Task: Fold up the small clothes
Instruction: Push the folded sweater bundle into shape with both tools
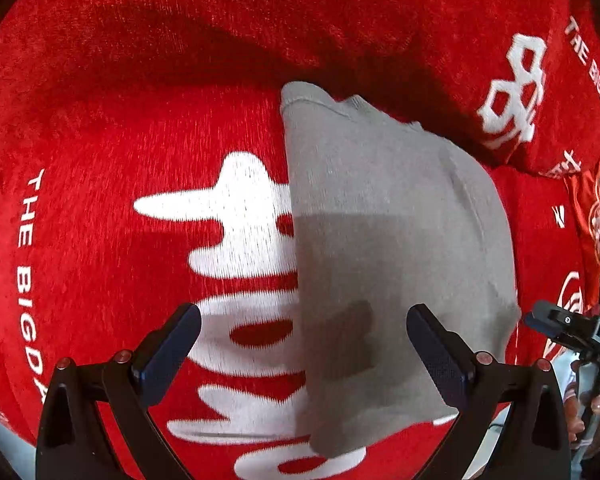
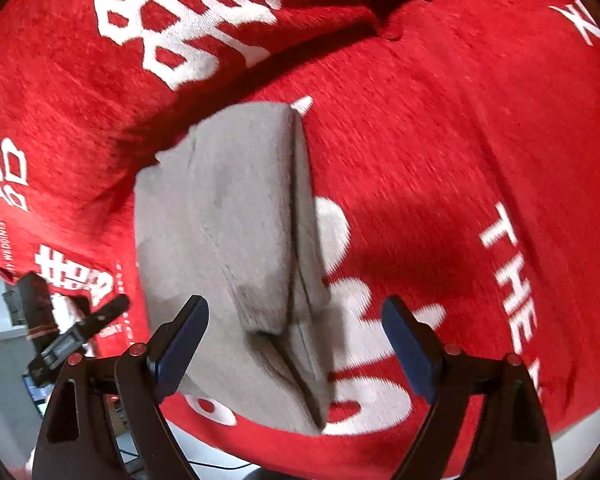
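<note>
- Starting nearest the lenses, the left gripper (image 1: 304,354) hangs spread wide above the cloth with nothing between its dark blue pads (image 1: 168,354); the garment's near end lies under the gap, untouched.
- The right gripper (image 2: 296,350) is likewise released, its jaws apart over the garment's near end and gripping nothing.
- Each gripper also shows at the edge of the other's view, and part of a hand (image 1: 596,412) is visible on the right one's handle.
- Just beyond the fingers lies one small grey garment (image 1: 384,240), spread on a red blanket (image 1: 100,120) and seemingly folded already, with stacked layers showing along its long edge in the right wrist view.
- It looks like soft knit: light, limp and not slippery, with nothing fragile about it. It should drape and slump when lifted rather than hold its shape.
- The best hold, as I judge it, is a pinch through all layers at a corner or on the hemmed far end, so the stack does not peel apart.
- Count: one garment, two grippers, one blanket.
- Farther out, the blanket carries large white lettering (image 1: 244,216) and rises in a dark fold behind the garment.
</note>
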Demonstrator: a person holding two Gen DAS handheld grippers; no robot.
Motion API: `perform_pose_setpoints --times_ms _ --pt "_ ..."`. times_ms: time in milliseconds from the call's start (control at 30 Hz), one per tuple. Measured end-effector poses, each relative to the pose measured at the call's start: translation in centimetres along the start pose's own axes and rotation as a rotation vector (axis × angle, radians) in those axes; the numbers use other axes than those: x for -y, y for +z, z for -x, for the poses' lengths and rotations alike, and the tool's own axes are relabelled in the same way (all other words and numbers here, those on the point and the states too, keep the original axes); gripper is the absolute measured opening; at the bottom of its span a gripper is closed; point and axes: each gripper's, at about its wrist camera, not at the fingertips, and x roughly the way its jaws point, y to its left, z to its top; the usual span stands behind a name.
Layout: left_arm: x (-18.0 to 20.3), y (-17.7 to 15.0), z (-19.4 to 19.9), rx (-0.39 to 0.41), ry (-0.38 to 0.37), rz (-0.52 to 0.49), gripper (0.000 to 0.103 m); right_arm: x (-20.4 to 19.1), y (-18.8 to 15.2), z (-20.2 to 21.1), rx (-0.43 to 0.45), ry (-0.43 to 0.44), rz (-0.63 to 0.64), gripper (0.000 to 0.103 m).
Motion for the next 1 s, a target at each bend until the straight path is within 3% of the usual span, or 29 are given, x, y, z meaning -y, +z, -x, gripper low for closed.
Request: perform_pose_setpoints --times_ms 167,300,400,533,667,800,900,1000 --pt "-0.5 1.5 -2.3 -0.048 -0.076 0.042 0.103 0.7 2.2 -1.6 -0.024 0.139 -0.012 0.090" --pt "-0.6 2.1 -3.9 -0.062 -0.177 0.056 0.103 1.6 3.7 -3.6 -0.087 0.194 -0.012 0.090" --pt "-0.5 2.3 -5.3 -0.079 -0.211 0.047 0.103 2.0 4.2 -4.7 -0.138 0.228 0.008 0.091" --pt "0.1 2.6 -6.7 -0.103 -0.269 0.035 0.103 1.4 4.8 -5.4 -0.178 0.307 0.021 0.091" --pt "1.7 3.0 -6.7 -0.101 -0.323 0.010 0.103 -1.0 4.8 -7.1 -0.230 0.333 0.090 0.091" --pt "3.1 3.2 -7.6 -0.106 -0.277 -0.023 0.103 -2.2 4.6 -8.1 -0.240 0.339 0.155 0.091" --pt "3.3 3.2 -7.8 -0.090 -0.258 -0.049 0.103 -1.4 5.0 -8.3 -0.230 0.391 0.103 0.091" --pt "4.8 3.2 -8.4 -0.098 -0.222 -0.074 0.103 -1.5 5.0 -8.5 -0.220 0.381 0.045 0.089"
